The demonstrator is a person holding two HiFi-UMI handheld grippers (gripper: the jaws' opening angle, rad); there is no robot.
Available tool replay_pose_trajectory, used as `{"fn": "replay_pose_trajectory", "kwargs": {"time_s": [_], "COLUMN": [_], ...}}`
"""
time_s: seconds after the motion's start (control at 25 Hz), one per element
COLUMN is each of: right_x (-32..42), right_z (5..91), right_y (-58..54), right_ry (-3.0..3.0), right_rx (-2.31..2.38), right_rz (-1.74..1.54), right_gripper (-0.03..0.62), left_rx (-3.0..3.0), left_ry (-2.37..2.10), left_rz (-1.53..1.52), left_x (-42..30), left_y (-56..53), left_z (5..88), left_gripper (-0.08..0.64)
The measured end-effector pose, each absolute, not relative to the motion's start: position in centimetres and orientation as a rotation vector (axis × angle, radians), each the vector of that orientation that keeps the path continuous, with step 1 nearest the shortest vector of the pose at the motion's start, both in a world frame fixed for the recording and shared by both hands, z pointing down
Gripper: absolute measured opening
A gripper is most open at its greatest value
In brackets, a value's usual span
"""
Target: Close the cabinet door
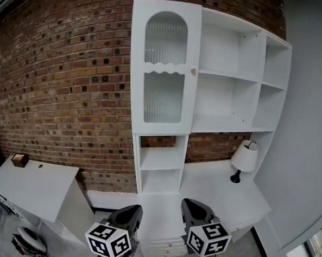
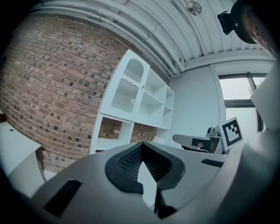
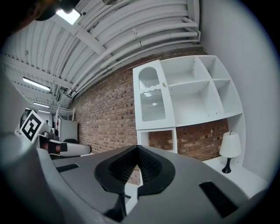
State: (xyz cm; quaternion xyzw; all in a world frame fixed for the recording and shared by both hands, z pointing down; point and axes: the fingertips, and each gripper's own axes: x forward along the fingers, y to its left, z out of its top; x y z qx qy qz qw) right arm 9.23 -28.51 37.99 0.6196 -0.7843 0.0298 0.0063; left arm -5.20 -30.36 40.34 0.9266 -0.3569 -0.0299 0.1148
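The white cabinet door point(image 1: 164, 68) with two ribbed glass panes and a small knob point(image 1: 193, 72) lies flush with the front of the shelf unit, at its upper left. The door also appears far off in the left gripper view point(image 2: 127, 87) and in the right gripper view point(image 3: 152, 96). My left gripper point(image 1: 133, 213) and right gripper point(image 1: 191, 208) are low in the head view, side by side, well short of the unit. Both point level at it. The left gripper point(image 2: 142, 144) and the right gripper point(image 3: 136, 148) have their jaw tips together with nothing between them.
Open white shelves point(image 1: 228, 91) fill the unit to the right of the door. A white lamp point(image 1: 244, 160) stands on the desk top point(image 1: 222, 194) below. A lower white desk point(image 1: 38, 185) with a small brown box point(image 1: 20, 159) stands at the left by the brick wall point(image 1: 71, 82).
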Motion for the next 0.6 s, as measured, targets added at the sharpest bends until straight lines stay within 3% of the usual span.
{"fn": "replay_pose_trajectory", "kwargs": {"time_s": [0.6], "right_x": [9.3], "right_z": [37.2], "right_y": [-25.6], "right_ry": [-2.469], "right_rx": [1.942], "right_rz": [0.058], "right_gripper": [0.026], "left_rx": [2.735], "left_ry": [-1.036], "left_rz": [-0.100], "left_x": [-4.1], "left_y": [-28.4], "left_z": [39.4], "left_gripper": [0.005]}}
